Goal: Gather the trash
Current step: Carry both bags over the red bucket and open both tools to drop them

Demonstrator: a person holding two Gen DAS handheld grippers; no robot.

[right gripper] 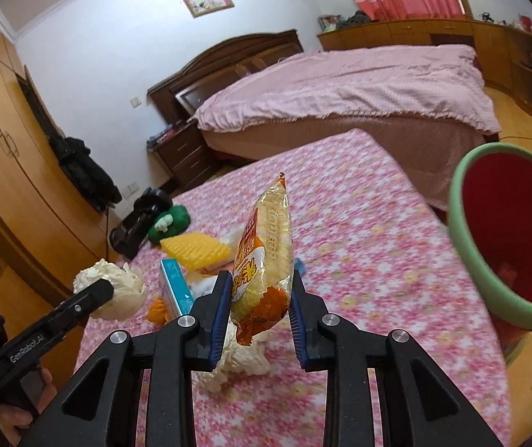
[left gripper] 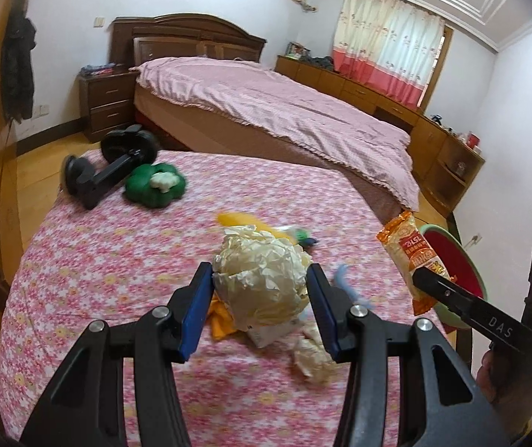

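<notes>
My right tongs (right gripper: pixel 256 307) pinch an orange-and-clear plastic snack packet (right gripper: pixel 264 257), its long axis upright, tip toward twelve o'clock. My left tongs (left gripper: pixel 260 298), part-open, clamp a crumpled cream paper ball (left gripper: pixel 262 279).

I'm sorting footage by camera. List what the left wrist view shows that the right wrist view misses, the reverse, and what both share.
Only left wrist: a small blue scrap beside the left tool.
Only right wrist: a teal box, the yellow sponge's ridged face.
Both: the crumpled paper ball in the left tool, the snack packet in the right tool, the green-rimmed red bin, the floral tablecloth.
</notes>
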